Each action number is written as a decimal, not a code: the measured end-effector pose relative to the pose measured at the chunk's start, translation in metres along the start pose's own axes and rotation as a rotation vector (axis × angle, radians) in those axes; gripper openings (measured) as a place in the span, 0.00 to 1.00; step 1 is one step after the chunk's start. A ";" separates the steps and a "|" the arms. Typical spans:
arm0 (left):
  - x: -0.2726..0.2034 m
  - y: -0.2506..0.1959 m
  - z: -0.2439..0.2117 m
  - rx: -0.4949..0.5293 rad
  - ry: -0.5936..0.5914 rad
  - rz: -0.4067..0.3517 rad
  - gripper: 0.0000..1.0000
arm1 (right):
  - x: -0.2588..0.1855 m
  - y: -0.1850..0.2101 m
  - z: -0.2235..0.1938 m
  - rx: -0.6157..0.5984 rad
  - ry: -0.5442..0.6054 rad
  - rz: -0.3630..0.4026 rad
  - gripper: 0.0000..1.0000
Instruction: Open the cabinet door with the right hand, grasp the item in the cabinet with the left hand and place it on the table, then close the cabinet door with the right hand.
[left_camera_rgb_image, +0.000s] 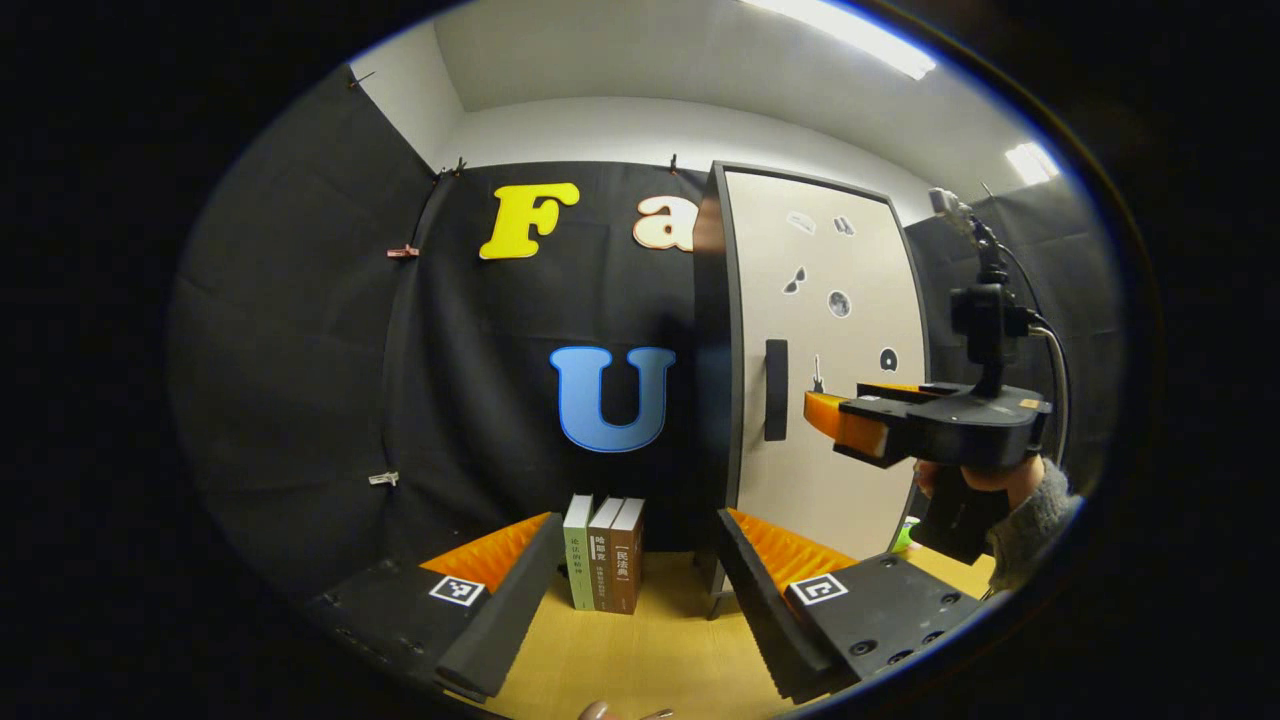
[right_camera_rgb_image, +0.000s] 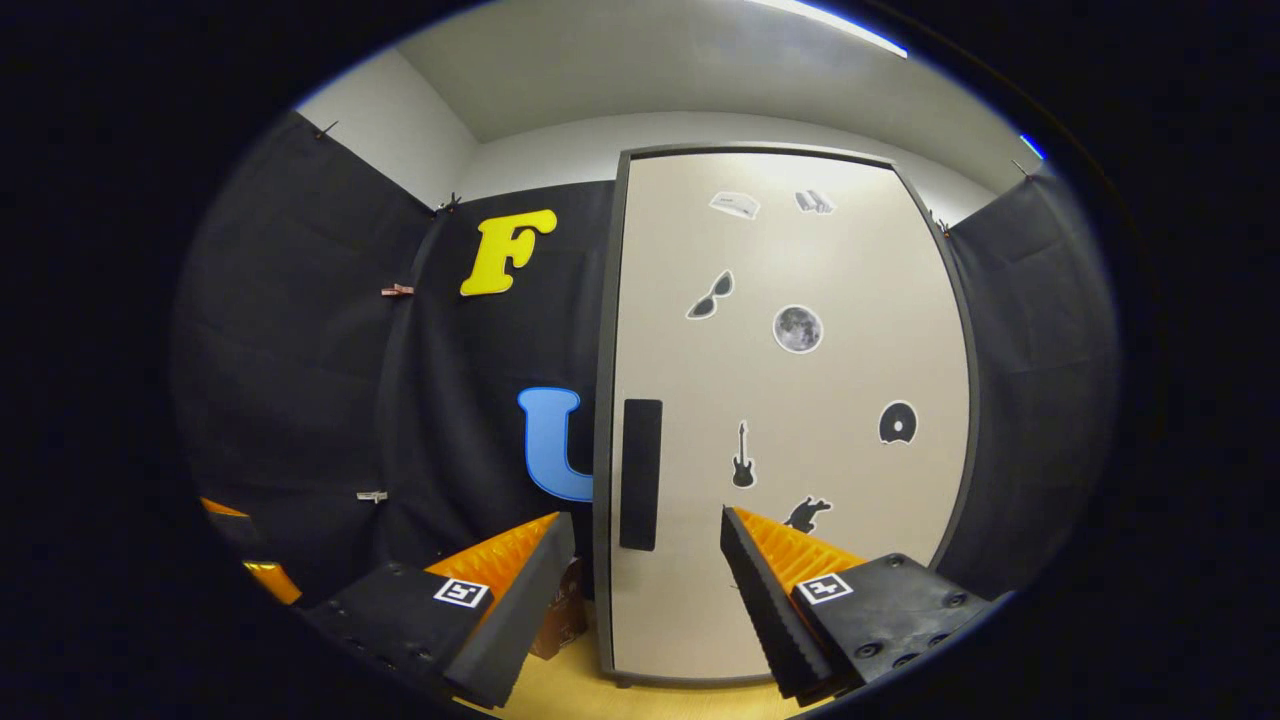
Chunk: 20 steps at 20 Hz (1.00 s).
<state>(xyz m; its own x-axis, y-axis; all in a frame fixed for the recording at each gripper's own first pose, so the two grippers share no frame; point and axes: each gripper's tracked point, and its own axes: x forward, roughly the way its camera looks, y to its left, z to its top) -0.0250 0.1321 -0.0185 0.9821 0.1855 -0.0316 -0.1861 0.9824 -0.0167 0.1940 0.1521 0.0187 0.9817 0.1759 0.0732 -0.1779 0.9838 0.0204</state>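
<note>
The cabinet (right_camera_rgb_image: 800, 420) stands upright on the table with its pale door shut; small stickers dot the door. Its dark vertical handle (right_camera_rgb_image: 641, 475) sits near the door's left edge, and what is inside is hidden. My right gripper (right_camera_rgb_image: 645, 590) is open, just in front of the door, with the handle above the gap between its fingers. In the left gripper view the same cabinet (left_camera_rgb_image: 830, 350) is at the right, and the right gripper (left_camera_rgb_image: 850, 420), held by a hand, hovers to the right of the handle (left_camera_rgb_image: 775, 390). My left gripper (left_camera_rgb_image: 640, 590) is open and holds nothing.
Three books (left_camera_rgb_image: 605, 555) stand upright on the wooden table (left_camera_rgb_image: 640, 660), left of the cabinet and against the black cloth wall. A brown book (right_camera_rgb_image: 565, 620) peeks out behind my right gripper's left finger. A sleeve (left_camera_rgb_image: 1040, 520) shows at the right.
</note>
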 end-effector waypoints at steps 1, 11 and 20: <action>0.002 0.004 0.000 -0.002 -0.001 0.008 0.95 | 0.011 0.001 -0.002 -0.006 0.000 -0.011 0.95; 0.015 0.042 -0.010 -0.014 0.013 0.078 0.95 | 0.087 -0.006 -0.016 0.039 0.000 -0.106 0.82; 0.010 0.076 -0.019 -0.007 0.039 0.151 0.95 | 0.103 0.001 -0.020 -0.009 0.001 -0.178 0.38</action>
<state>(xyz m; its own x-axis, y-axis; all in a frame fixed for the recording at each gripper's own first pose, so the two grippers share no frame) -0.0300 0.2076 -0.0393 0.9413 0.3297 -0.0731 -0.3316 0.9433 -0.0153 0.2962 0.1718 0.0060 0.9977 -0.0013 0.0681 -0.0003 0.9997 0.0239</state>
